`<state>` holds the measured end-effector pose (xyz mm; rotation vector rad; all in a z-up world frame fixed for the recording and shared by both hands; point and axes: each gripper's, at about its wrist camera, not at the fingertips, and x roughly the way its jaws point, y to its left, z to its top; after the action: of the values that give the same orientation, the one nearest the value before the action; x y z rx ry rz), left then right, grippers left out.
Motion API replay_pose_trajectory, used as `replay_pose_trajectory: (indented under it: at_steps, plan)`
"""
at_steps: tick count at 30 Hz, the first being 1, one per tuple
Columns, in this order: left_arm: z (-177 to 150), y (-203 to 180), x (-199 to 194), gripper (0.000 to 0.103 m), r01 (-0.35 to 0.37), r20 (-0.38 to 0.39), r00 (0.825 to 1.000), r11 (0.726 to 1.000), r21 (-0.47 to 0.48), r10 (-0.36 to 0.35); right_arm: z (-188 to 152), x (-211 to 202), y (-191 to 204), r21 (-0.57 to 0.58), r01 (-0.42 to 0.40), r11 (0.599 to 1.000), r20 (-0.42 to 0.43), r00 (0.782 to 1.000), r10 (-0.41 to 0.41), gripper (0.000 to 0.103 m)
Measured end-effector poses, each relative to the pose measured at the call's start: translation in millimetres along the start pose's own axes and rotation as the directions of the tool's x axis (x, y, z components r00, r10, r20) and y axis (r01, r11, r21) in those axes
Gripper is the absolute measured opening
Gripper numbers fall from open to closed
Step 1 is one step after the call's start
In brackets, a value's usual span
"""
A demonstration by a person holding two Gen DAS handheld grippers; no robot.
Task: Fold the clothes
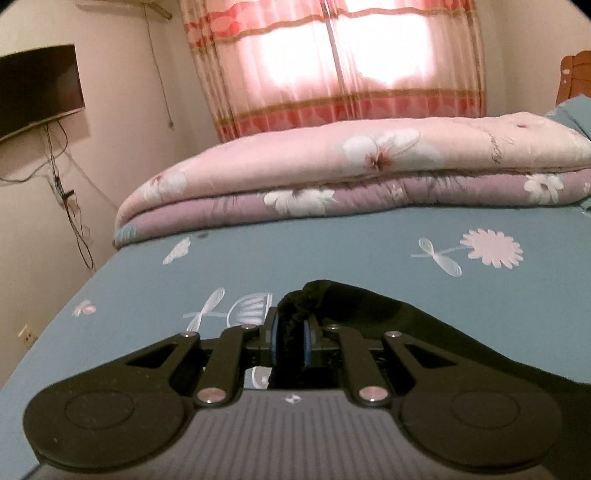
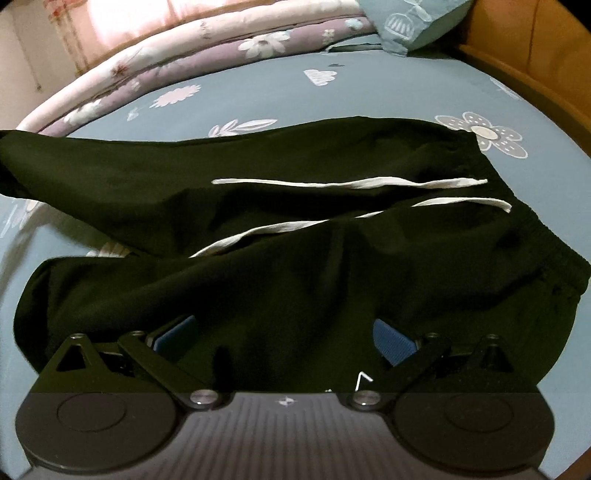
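right tool (image 2: pixel 284 339): nearest the lens, jaws spread wide, blue pads either side of the near trouser leg; black cloth lies between them, nothing pinched. Pads look to be at fabric level, contact can't be confirmed.
left tool (image 1: pixel 290 341): pressed together on a bunched wad of black fabric, most likely a leg cuff; cloth trails off to lower right of the left wrist frame.
trousers (image 2: pixel 295 236): black, spread on the bed sheet, filling mid-frame of the right wrist view. Two legs side by side with a gap of sheet showing between them at left.
drawstrings (image 2: pixel 351 182): two white cords lying loose across the upper leg and crotch area.
waistband (image 2: pixel 532 236): elasticated, at right of frame.
orientation: long axis runs left-right across the right wrist view; waist points right, cuffs point left. Upper leg's far end rises toward the upper left edge of frame, apparently lifted by the left tool.
risk 1: left grip is on a small crumpled wad, so a pull could slip it out or drag the whole garment rather than fold it.
risk 2: if the right tool closes here, it may catch only the top layer, so the fold comes out skewed.
risk 3: loose drawstrings may get trapped in the fold or snag a pad.
bed sheet (image 2: pixel 258 96): blue, floral print, under everything.
quilt (image 1: pixel 332 177): folded pink and purple, far side of the bed, well apart from the trousers.
pillow (image 2: pixel 413 22): top of the right wrist frame, clear of the work.
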<state>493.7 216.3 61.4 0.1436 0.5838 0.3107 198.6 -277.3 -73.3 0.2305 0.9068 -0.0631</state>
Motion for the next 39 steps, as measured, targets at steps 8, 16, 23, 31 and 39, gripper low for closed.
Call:
replay_pose_trajectory:
  at_steps: [8, 16, 23, 31, 39]
  plan:
    - [-12, -27, 56, 0.010, -0.072, -0.127, 0.989, 0.997, 0.036, 0.076, -1, 10, -1, -0.004, 0.012, 1.000, -0.019, 1.000, -0.012, 0.103]
    - [-64, -32, 89, 0.024, -0.098, -0.275, 0.953, 0.987, 0.124, 0.129, 1, 13, -1, -0.007, 0.009, 1.000, -0.023, 1.000, -0.009, 0.103]
    - [-67, -27, 67, 0.039, -0.034, -0.314, 0.946, 0.989, 0.147, 0.079, 0, 0, 4, -0.023, -0.001, 1.000, -0.001, 1.000, 0.001, 0.103]
    - [-54, -22, 34, 0.047, -0.013, -0.291, 0.954, 0.981, 0.192, 0.070, -2, -24, 10, -0.046, -0.022, 0.999, 0.033, 0.999, 0.024, 0.103]
    - [-74, -62, -24, 0.053, 0.135, -0.301, 0.952, 0.956, 0.262, -0.052, -5, -46, 12, -0.059, -0.043, 0.997, 0.070, 0.996, 0.048, 0.103]
